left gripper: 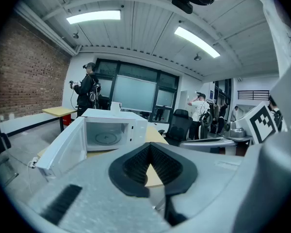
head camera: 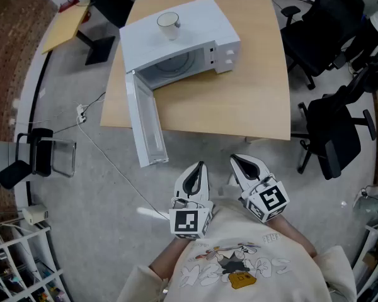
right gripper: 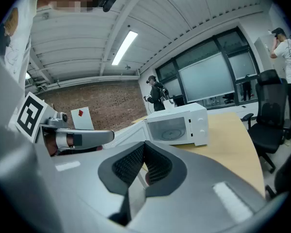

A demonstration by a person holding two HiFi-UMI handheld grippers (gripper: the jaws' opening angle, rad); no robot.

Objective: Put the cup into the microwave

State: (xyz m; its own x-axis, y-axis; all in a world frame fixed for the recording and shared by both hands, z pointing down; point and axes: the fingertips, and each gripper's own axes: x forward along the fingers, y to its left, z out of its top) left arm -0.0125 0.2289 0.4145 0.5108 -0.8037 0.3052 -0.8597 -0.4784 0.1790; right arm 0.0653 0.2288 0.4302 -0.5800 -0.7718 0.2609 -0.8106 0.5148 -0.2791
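1. While they wait low by the person's chest, well short of the table [head camera: 239, 99], the left tongs [head camera: 200, 166] and right tongs [head camera: 235, 159] are both pressed together, pinching nothing.
2. Ahead of them, the microwave [head camera: 201, 25] stands with its door [head camera: 145, 121] open on the left tongs' side.
3. Farthest off, the cup [head camera: 168, 24] sits on the microwave's roof, untouched. Fetching it looks like the step in hand, and that calls for a long reach and spread jaws.

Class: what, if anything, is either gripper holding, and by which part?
Nothing. The left gripper and right gripper are shut, empty; the cup stands on the microwave.
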